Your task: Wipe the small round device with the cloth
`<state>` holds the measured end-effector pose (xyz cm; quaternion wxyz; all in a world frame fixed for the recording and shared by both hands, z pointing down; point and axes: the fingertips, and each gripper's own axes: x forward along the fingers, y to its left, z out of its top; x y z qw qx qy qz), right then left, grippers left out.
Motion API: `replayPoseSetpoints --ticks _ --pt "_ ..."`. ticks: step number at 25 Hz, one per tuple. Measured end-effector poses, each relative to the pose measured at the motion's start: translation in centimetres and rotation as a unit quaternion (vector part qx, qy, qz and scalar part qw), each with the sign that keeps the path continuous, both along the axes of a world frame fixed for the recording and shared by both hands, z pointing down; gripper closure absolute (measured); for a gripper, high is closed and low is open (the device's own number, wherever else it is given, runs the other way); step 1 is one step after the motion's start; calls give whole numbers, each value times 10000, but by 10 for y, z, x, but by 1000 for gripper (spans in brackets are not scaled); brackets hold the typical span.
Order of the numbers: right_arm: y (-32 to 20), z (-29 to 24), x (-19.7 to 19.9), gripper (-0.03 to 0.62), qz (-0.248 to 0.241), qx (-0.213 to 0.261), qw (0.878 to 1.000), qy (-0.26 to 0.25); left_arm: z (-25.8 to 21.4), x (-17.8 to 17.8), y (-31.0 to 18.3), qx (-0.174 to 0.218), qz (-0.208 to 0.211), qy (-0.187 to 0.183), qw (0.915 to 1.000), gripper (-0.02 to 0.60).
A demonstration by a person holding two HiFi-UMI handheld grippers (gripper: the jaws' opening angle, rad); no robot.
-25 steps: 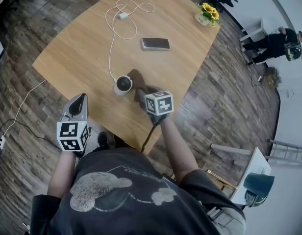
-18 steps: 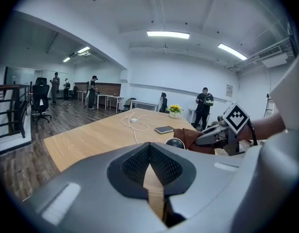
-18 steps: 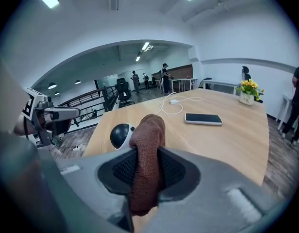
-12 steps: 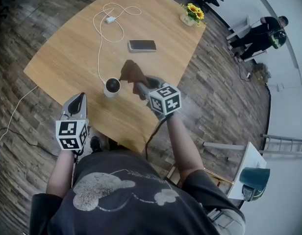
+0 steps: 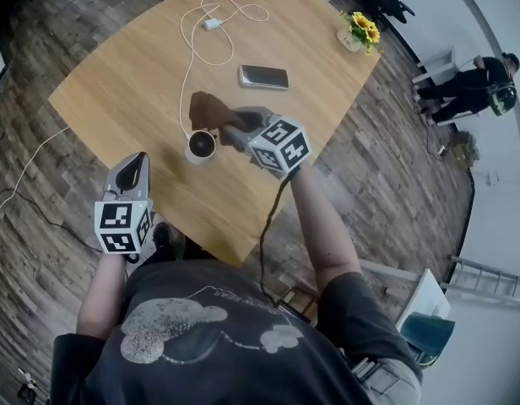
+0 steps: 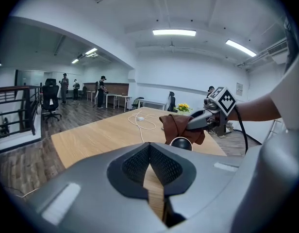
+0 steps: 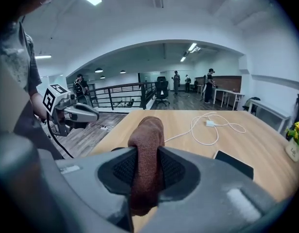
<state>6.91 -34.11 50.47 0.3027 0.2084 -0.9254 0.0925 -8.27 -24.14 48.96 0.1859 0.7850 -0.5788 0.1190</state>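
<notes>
Head view: the small round device (image 5: 201, 146), white-bodied with a dark domed top, is seen standing on the light wooden table (image 5: 116, 99) just beside the tips of the right gripper (image 5: 229, 130). That gripper's fingers are clamped on the brown terry cloth (image 5: 207, 108). The cloth is bunched beyond the fingertips at the device's far side, and contact with the dome cannot be confirmed. Wiping is judged to be at its start or barely under way, with the dome and sides left to be covered. The left gripper (image 5: 133, 165) is held well short of the device, at the near table edge, its fingers pressed together on nothing. A thin white cable (image 5: 192, 66) is led from the device away beyond the right fingertips, so strokes that way could snag it. A dark flat phone (image 5: 263, 76) lies farther beyond, well apart. Open tabletop is left to either side of the fingers.
</notes>
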Motion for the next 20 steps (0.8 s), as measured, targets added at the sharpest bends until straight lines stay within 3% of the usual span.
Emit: replayPoseSetpoints --ticks 11,20 --pt "3 36 -29 513 -974 -495 9939 118 15 -11 -1 -243 -300 -64 9992 563" --pt "1 75 -26 513 -1430 -718 9846 710 26 -16 2 -389 -428 -91 9983 563"
